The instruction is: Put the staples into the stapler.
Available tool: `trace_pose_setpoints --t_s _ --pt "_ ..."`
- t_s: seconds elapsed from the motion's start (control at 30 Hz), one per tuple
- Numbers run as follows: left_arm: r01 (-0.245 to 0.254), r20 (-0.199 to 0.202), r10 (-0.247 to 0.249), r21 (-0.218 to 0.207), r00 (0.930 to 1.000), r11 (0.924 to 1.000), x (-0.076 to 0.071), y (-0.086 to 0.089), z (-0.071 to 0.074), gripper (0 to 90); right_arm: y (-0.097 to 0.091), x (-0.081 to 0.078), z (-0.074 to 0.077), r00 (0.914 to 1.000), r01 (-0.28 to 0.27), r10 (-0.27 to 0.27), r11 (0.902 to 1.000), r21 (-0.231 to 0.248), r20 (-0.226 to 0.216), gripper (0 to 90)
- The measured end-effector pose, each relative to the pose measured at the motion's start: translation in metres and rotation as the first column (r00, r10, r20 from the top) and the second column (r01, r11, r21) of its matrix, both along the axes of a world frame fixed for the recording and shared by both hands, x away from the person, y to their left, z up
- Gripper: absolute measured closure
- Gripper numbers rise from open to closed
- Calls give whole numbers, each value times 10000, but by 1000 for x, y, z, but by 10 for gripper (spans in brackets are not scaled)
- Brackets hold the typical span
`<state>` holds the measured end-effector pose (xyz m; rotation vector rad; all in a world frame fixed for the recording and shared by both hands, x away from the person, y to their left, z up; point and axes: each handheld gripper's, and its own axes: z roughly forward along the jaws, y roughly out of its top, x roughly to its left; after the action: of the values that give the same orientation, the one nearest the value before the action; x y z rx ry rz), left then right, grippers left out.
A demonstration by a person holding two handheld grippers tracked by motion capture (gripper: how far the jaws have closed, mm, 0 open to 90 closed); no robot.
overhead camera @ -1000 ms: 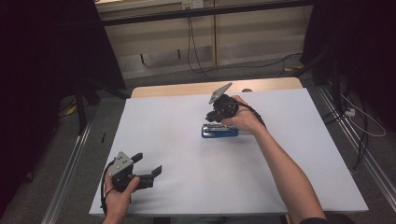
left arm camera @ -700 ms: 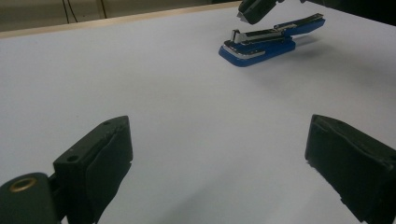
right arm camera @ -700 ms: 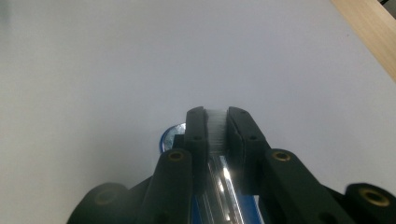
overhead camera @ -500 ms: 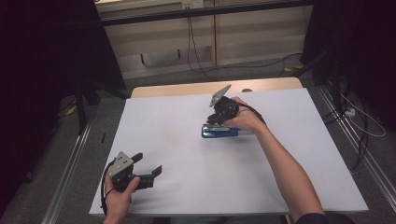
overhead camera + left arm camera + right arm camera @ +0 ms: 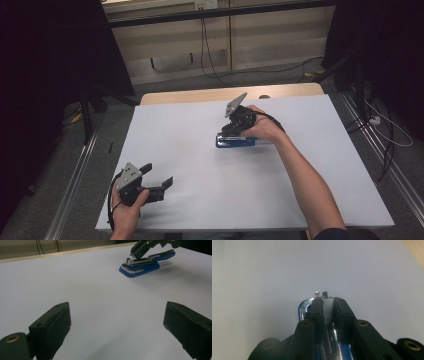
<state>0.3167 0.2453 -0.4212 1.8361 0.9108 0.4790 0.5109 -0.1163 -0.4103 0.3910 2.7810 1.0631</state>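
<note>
Overhead, white table (image 5: 200,150), dark room.

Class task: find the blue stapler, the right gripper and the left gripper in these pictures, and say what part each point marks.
blue stapler (image 5: 140,267): left gripper view, blue base near its front end.
right gripper (image 5: 326,305): right gripper view, between the fingertips.
left gripper (image 5: 159,176): high view, between its open fingertips.

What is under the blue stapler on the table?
The blue stapler lies flat on the white table, nothing else showing beneath. The right gripper, clamped on its metal top, hides part of it.
</note>
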Motion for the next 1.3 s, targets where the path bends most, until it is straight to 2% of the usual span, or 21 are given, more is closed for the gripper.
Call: trace_pose_setpoints --t_s 0.47,0.67,0.73,0.9,1.03,1.3 --pt "-52 62 52 -12 10000 10000 0 1 1 77 6 0 -2 9999 -158 158 9999 3 -16 790" --pt "-37 62 37 11 10000 10000 0 1 0 78 8 -1 0 9994 -331 333 9994 -108 119 790" --pt "-41 51 41 0 10000 10000 0 0 0 78 7 0 1 9995 -282 282 9996 -7 120 791" --pt "-29 31 29 4 10000 10000 0 0 0 78 4 0 -2 9994 -345 346 9992 -214 38 790" --pt "-19 36 19 -18 10000 10000 0 0 0 78 6 1 -3 9991 -408 409 9991 -140 60 791" --pt "21 33 -21 -11 10000 10000 0 0 0 78 7 1 -3 9981 -578 584 9979 -290 174 791"
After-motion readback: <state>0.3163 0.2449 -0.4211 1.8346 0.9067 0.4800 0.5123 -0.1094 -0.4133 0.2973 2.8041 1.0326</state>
